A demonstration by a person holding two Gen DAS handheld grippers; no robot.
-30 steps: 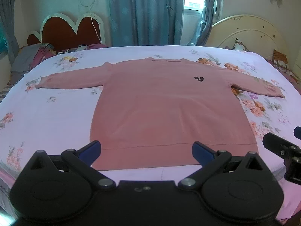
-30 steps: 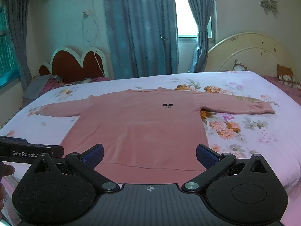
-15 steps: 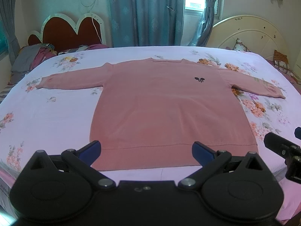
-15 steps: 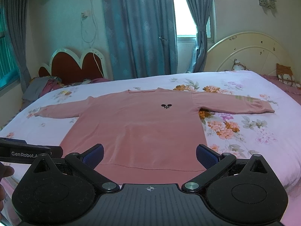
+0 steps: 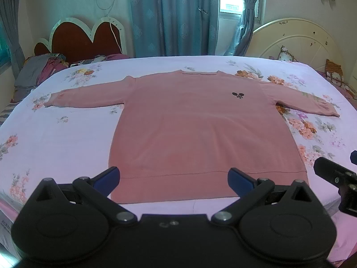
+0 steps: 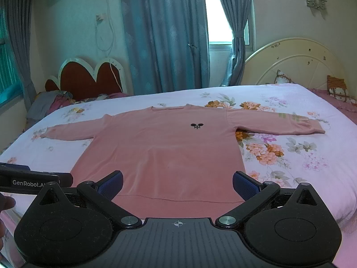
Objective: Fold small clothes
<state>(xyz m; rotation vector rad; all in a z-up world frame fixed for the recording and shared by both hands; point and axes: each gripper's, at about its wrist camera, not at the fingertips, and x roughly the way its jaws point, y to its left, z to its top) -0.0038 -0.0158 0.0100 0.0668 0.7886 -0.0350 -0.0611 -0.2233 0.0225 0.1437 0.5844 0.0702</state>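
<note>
While blue curtains hang across the far wall, the bed under its floral sheet fills most of both views, with a cream headboard at the right and a red scalloped one at the far left. On it the pink sweater lies flat, front up, both sleeves stretched out sideways and the hem nearest the cameras (a small dark emblem sits on the chest). A heap of clothes rests by the red headboard, well apart from the sweater. Nothing lies between the hem and either tool. The left gripper hovers before the hem, jaws spread wide and empty; the right gripper does likewise, also splayed and holding nothing
</note>
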